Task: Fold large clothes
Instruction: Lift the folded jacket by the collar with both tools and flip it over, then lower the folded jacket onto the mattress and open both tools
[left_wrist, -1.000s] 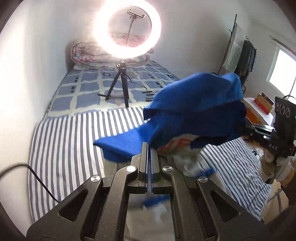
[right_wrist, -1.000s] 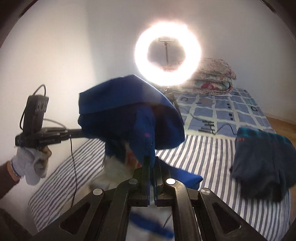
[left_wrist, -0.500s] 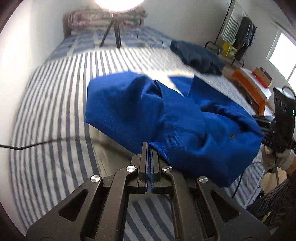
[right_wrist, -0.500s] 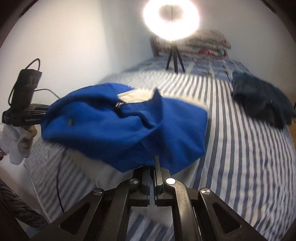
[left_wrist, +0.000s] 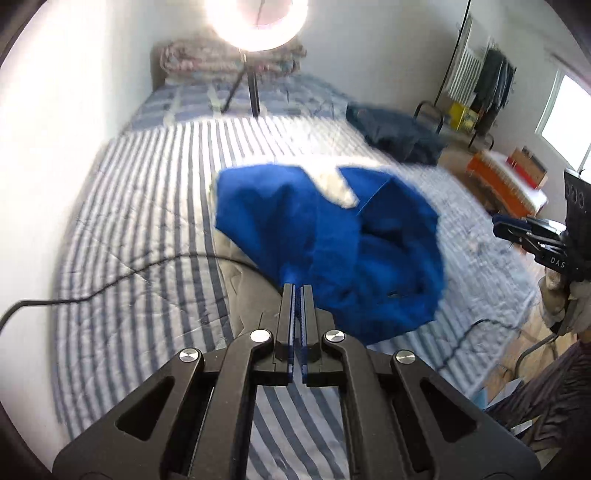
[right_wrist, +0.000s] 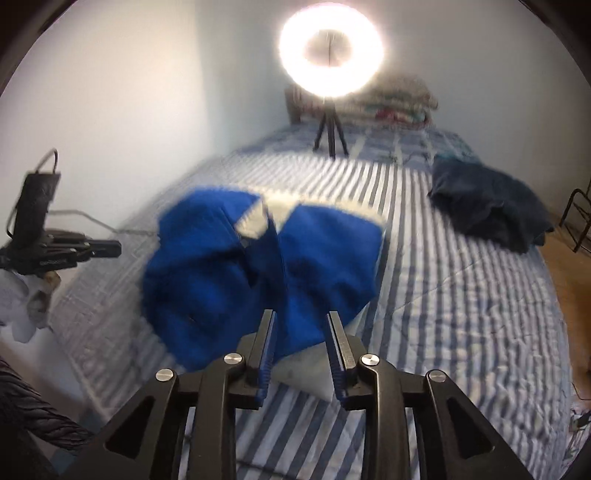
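At frame centre, a crumpled blue jacket (left_wrist: 332, 243) lies on the striped bed (left_wrist: 147, 206), its hem pinched by the left gripper (left_wrist: 296, 291), while the right gripper (right_wrist: 300, 317), released, should regrasp an edge to spread it flat.

Left wrist camera sits behind the left gripper (left_wrist: 296, 286), looks forward along its fingers, down the bed (left_wrist: 140, 206) toward the ring light (left_wrist: 256, 22) at the far wall. It is close above the blue garment (left_wrist: 332, 236). The right gripper (left_wrist: 496, 226) shows at its right edge.

Right wrist camera sits behind the right gripper (right_wrist: 300, 317), faces the same way, equally close. The left gripper (right_wrist: 117, 249) shows at its left edge.

Both views share the bed (right_wrist: 461, 288), blue garment (right_wrist: 221, 266), ring light (right_wrist: 330, 48), dark pile (right_wrist: 487, 210) (left_wrist: 399, 134) and far bedding.
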